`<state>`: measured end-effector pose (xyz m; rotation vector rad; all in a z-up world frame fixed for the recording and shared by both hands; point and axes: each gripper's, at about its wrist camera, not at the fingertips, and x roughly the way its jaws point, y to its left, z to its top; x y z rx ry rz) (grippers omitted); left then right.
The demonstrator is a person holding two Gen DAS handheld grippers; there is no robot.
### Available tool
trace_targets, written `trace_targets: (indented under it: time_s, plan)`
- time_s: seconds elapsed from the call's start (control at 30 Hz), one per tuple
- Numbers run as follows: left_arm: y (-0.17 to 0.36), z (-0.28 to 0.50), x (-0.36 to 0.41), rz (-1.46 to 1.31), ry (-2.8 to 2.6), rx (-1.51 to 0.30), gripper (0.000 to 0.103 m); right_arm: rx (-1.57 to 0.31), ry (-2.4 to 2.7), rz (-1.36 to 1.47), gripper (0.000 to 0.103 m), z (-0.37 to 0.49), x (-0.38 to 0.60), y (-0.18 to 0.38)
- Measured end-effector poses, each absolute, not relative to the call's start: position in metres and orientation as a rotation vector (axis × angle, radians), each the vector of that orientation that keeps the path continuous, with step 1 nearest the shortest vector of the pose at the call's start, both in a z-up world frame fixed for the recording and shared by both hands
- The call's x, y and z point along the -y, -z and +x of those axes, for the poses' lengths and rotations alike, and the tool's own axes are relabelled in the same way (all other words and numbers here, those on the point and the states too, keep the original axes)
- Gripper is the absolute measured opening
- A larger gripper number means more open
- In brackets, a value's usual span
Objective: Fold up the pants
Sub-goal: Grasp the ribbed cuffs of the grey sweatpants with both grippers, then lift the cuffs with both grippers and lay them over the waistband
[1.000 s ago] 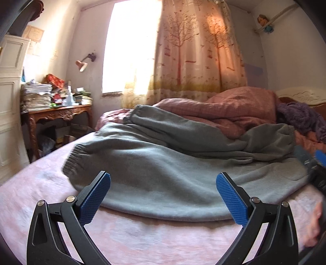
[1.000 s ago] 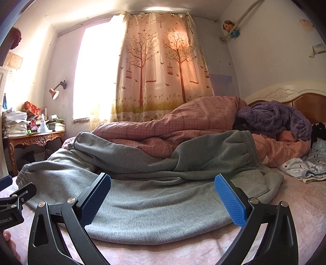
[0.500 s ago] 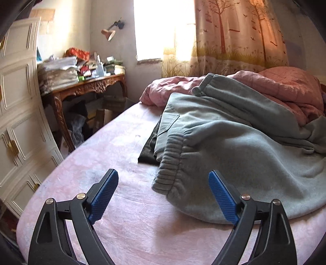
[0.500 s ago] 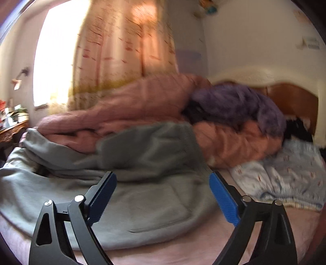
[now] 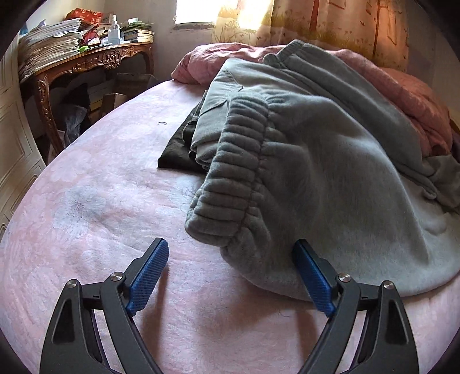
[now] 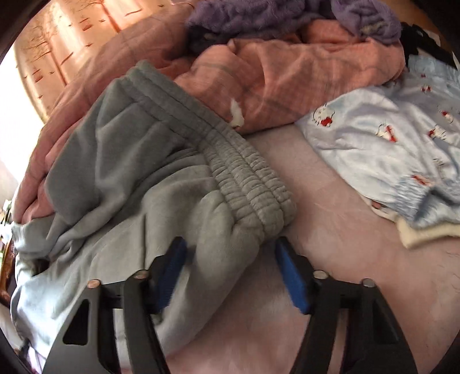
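Note:
Grey sweatpants (image 5: 330,161) lie across a pink bed sheet (image 5: 100,201), partly heaped on a quilt. In the left wrist view their ribbed leg cuff (image 5: 230,184) hangs just beyond my left gripper (image 5: 231,276). That gripper is open, and its right pad (image 5: 313,279) rests against the grey fabric's edge. In the right wrist view the elastic waistband (image 6: 244,178) ends at a corner between the pads of my right gripper (image 6: 231,270). Its jaws are closing with that bunched fabric between them. The left pad (image 6: 169,270) is sunk in the cloth, and the right pad stands beside the corner.
A dark garment (image 5: 175,152) lies under the pants. A pink quilt (image 6: 287,72), a purple blanket (image 6: 258,17) and a light-blue printed garment (image 6: 388,138) crowd the bed's head end. A carved wooden desk (image 5: 95,57) with paper stacks and a white wardrobe (image 5: 11,143) stand at the left.
Both grippers dropped toward the bed and swung apart, the left to the cuff end, the right to the waistband end. The right jaws narrowed around the fabric.

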<state>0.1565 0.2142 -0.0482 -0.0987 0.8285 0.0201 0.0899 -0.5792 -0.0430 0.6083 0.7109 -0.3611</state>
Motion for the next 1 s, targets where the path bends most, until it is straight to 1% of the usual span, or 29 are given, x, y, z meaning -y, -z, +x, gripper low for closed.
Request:
trace_targets:
  time_s: [0.03, 0.1, 0.13, 0.17, 0.2, 0.23, 0.27, 0.37, 0.43, 0.63, 0.8, 0.9, 1.0]
  plan:
    - [0.050, 0.159, -0.213, -0.102, -0.024, -0.838, 0.084, -0.699, 0.372, 0.622, 0.064, 0.093, 0.582, 0.042]
    - [0.051, 0.161, -0.216, -0.132, -0.015, -0.834, 0.071, -0.689, 0.385, 0.634, 0.063, 0.101, 0.587, 0.044]
    - [0.049, 0.161, -0.217, -0.154, -0.003, -0.821, 0.049, -0.687, 0.388, 0.635, 0.057, 0.103, 0.588, 0.046]
    - [0.047, 0.162, -0.217, -0.175, 0.016, -0.813, 0.031, -0.683, 0.382, 0.636, 0.053, 0.104, 0.587, 0.046]
    - [0.045, 0.161, -0.217, -0.185, 0.008, -0.804, 0.030, -0.669, 0.365, 0.641, 0.033, 0.104, 0.586, 0.045]
    - [0.042, 0.159, -0.216, -0.183, -0.004, -0.789, 0.023, -0.641, 0.291, 0.667, 0.013, 0.102, 0.584, 0.043]
    - [0.038, 0.157, -0.216, -0.180, -0.011, -0.773, 0.019, -0.631, 0.300, 0.661, 0.013, 0.104, 0.585, 0.041]
    - [0.015, 0.137, -0.219, -0.216, -0.041, -0.673, 0.016, -0.590, 0.363, 0.511, 0.012, 0.098, 0.566, 0.020]
    - [-0.004, 0.123, -0.221, -0.242, -0.050, -0.619, 0.015, -0.558, 0.378, 0.476, 0.011, 0.089, 0.556, 0.002]
    - [-0.063, 0.082, -0.197, -0.057, -0.136, -0.519, 0.015, -0.448, 0.367, 0.454, 0.011, 0.047, 0.534, -0.057]
    - [-0.098, 0.049, -0.206, -0.025, -0.216, -0.469, 0.013, -0.390, 0.420, 0.388, 0.011, 0.010, 0.525, -0.097]
    - [-0.101, 0.034, -0.221, -0.044, -0.244, -0.479, 0.013, -0.385, 0.433, 0.360, 0.011, -0.016, 0.526, -0.112]
    - [-0.084, 0.017, -0.228, -0.028, -0.277, -0.503, 0.014, -0.413, 0.407, 0.354, 0.011, -0.042, 0.526, -0.110]
